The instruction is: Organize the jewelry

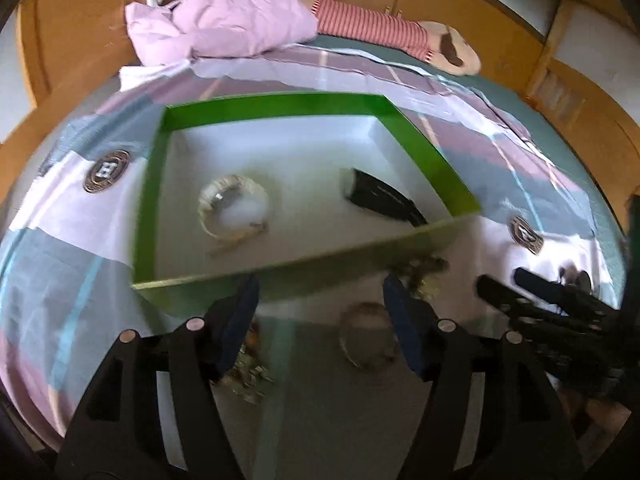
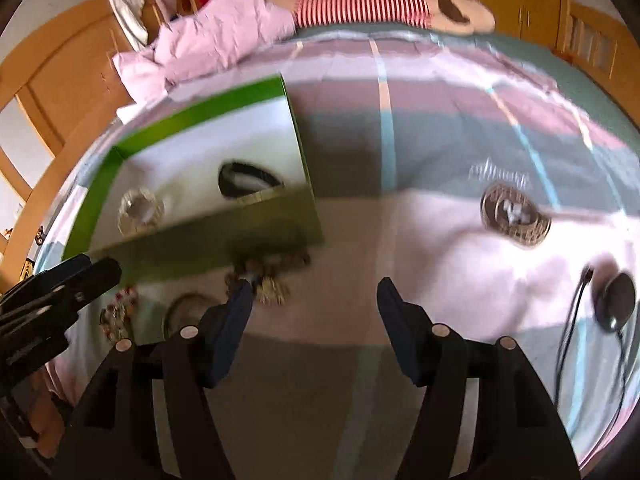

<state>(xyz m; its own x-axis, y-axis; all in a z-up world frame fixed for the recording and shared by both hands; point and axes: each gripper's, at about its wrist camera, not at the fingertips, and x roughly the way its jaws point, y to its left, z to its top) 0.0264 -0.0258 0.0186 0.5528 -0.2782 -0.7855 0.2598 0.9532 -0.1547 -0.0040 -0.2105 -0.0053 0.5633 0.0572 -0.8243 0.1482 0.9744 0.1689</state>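
Both tongs are released, nothing between the pads. Left tongs [image 1: 320,300] hang over the bed [image 1: 60,280] just short of the green box [image 1: 280,276]; right tongs [image 2: 316,300] sit further right, over bare patchwork cover.

Nearest us, still loose on the cover: a pale ring-shaped bangle [image 1: 366,336] right under the left tongs, a beaded cluster [image 1: 244,376] beside the left pad, and a brownish bead-and-chain tangle [image 2: 266,280] touching the box's near wall. The frames are blurred, so we cannot tell the pieces' exact type.

Handling, as we judge it: the bangle looks rigid and light, probably slick, so we would pinch across the band, one pad inside the loop and one outside. The bead clusters look limp and should sag and trail, so we would grip the densest clump, not a loose end, and lift clear of the box wall so strands do not snag. The box looks like thin card, which may slide on the soft cover if bumped.

Further in, the box floor already holds a pale bracelet [image 1: 234,210] on the left and a black band [image 1: 378,196] on the right, well apart.

Beyond the box are a pink quilt [image 1: 224,20] and a striped plush toy [image 1: 372,24] at the bed's far edge. A dark round item on a cable [image 2: 614,304] lies at the right.
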